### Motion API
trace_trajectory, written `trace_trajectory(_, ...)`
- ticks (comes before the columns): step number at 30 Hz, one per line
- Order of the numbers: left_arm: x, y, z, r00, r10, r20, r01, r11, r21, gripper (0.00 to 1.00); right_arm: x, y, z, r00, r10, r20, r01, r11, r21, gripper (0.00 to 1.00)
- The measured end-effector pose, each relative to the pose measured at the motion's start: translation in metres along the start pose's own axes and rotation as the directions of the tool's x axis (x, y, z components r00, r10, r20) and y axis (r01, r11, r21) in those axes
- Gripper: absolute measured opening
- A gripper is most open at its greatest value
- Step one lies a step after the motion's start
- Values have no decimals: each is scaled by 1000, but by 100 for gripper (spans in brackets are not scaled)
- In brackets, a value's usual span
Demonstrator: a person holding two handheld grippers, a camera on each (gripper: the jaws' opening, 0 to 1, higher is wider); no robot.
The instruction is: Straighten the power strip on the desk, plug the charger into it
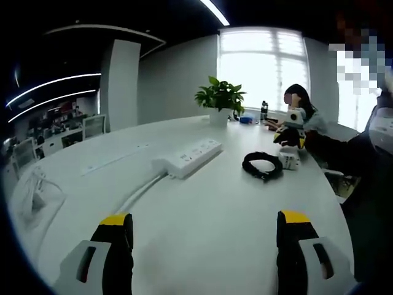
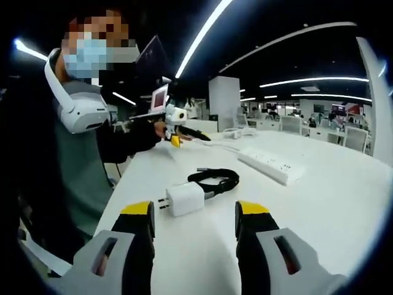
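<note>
Potted plant (image 1: 220, 100) near window (image 1: 263, 67), dark bottle (image 1: 264, 110) beside it, office chairs (image 1: 93, 126) beyond

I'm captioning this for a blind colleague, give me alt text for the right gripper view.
The right gripper, jaws open, hovers just short of a white charger lying on a white desk, its black cable coiled behind it. A white power strip lies farther off, and a person stands at the desk's edge.

Glossy white plastic charger (image 2: 185, 198), matt desk (image 1: 215, 209)
</note>
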State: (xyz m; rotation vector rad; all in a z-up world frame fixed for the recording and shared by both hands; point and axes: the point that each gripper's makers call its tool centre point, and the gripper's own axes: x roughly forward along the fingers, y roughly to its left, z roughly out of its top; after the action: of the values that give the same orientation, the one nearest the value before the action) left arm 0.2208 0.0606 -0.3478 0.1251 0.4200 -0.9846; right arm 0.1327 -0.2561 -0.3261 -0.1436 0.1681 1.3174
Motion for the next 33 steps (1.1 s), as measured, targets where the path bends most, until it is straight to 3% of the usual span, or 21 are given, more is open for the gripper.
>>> trace_trajectory(10, -2, 1, -1, 1000, 4, -3, -4, 1000, -4, 99, 25, 7, -5, 997, 66, -34, -66, 998, -18, 54)
trace_trajectory(17, -2, 1, -1, 1000, 3, -1, -3, 1000, -4, 99, 43, 15, 3, 992, 127, -10, -127, 992, -14, 53)
trace_trajectory(21, -5, 3, -2, 1000, 7, 0, -7, 1000, -8, 99, 49, 18, 7, 985, 173, 5, -173, 985, -11, 52)
trace_trajectory(25, -7, 1, -2, 1000, 1, 2, -1, 1000, -3, 99, 56, 20, 2, 979, 204, -22, -204, 979, -23, 52)
trace_trajectory(33, -9, -3, -2, 1000, -8, -2, 8, 1000, 10, 99, 61, 16, 0, 975, 222, -20, -223, 975, -23, 52)
